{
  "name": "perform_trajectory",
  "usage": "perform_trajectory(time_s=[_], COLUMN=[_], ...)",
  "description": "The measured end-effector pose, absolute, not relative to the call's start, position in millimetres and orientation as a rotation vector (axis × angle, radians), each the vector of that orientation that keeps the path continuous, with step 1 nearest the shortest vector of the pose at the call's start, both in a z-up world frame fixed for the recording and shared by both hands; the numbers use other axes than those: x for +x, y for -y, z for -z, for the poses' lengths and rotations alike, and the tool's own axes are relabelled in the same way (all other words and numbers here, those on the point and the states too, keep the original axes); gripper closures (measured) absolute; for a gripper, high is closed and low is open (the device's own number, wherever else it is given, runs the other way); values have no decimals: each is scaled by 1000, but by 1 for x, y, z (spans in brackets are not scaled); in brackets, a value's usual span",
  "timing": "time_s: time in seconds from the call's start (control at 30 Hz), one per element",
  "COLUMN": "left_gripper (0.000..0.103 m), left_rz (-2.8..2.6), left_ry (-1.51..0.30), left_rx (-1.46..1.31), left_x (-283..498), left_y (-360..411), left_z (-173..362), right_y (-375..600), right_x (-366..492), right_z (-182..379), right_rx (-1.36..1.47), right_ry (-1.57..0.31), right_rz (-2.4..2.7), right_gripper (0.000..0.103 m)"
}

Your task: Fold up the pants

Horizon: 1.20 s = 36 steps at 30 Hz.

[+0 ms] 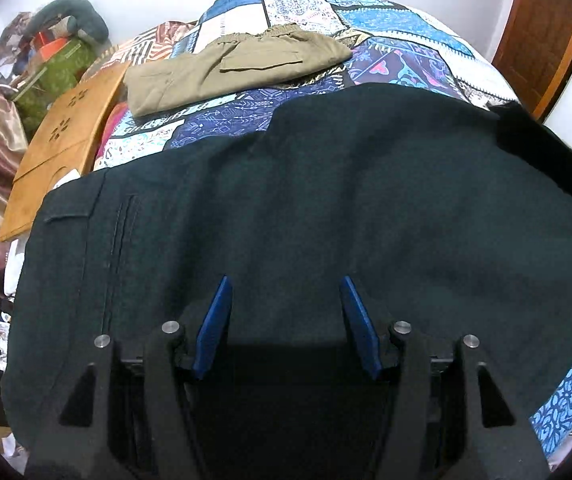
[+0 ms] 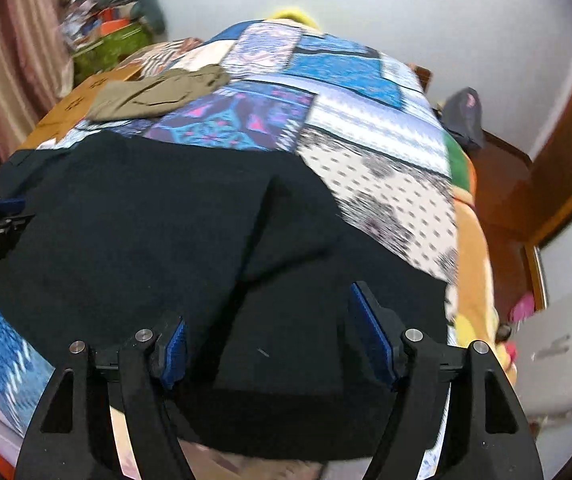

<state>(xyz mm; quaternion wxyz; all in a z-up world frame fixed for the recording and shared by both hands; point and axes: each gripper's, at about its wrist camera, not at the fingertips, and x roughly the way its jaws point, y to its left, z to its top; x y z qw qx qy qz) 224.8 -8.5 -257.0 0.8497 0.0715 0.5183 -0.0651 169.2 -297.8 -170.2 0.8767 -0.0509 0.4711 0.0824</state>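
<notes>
Two pairs of pants lie on the bed. The large dark, almost black cloth pants (image 1: 325, 208) are spread across the near edge of the bed, over the blue, white and purple patchwork bedcover (image 1: 397, 60). The smaller khaki pants with an elastic waistband (image 1: 238, 68) lie folded toward the far left corner of the bed, well apart from the dark pair.

Two hand-held grippers hang over the dark pants. The left hand-held gripper (image 1: 286, 312) is released, its blue pads standing apart above the cloth with nothing pinched. The right hand-held gripper (image 2: 270, 344) is likewise released over the near hem, jaws wide around a raised fold.

One carved wooden board (image 1: 66, 136) leans off the bed's left edge, beside the khaki pair. One green patterned bag (image 1: 54, 76) stands behind it, stuffed with orange and other items that are too blurred to name.
</notes>
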Motion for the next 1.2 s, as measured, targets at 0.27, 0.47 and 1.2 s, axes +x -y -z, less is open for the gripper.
perform_trajectory(time_s=[0.27,0.47,1.2], left_gripper=[40,40,40], left_rz=[114,94,261], left_ry=[-1099,-1092,-946], left_rx=[161,214,196], left_x=[226,223,230], left_y=[9,18,79], left_z=[257,252,207], right_y=[341,325,223], right_x=[152,136,194], right_z=[187,175,176], right_rx=[119,96,-336], right_ry=[-979,-921,-961], right_rz=[-117,-118,-333], right_gripper=[36,54,74])
